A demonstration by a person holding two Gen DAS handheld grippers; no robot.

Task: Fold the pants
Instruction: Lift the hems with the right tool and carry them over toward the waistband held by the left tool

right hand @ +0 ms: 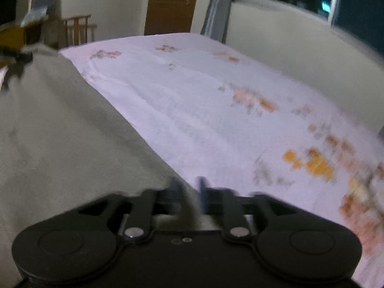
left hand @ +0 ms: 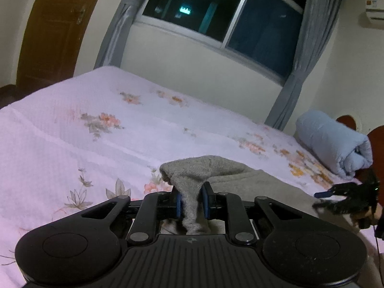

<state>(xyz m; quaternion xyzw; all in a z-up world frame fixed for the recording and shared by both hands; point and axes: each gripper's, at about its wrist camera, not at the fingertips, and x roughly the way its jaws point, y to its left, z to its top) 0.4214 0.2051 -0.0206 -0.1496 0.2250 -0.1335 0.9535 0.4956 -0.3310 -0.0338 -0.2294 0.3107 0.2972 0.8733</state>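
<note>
Nearest in the left wrist view, the left gripper (left hand: 191, 202) has its blue pads (left hand: 178, 204) pressed together on a bunched edge of the grey pants (left hand: 252, 182), the cloth rising as a knob above the jaws. In the right wrist view, which is blurred, the right gripper (right hand: 189, 198) appears to be pinching another edge of the pants (right hand: 60, 132); its fingers stand close together with grey cloth between them. Held at two points, the fabric spans taut between the tongs, probably so one half can be carried over as a flat panel instead of a heap. The rest of the garment drapes toward the floral bedsheet (left hand: 96, 129), the folding surface. Farther off a rolled blue blanket (left hand: 333, 141) lies by the headboard, out of the way, beneath the curtained window (left hand: 228, 9).
</note>
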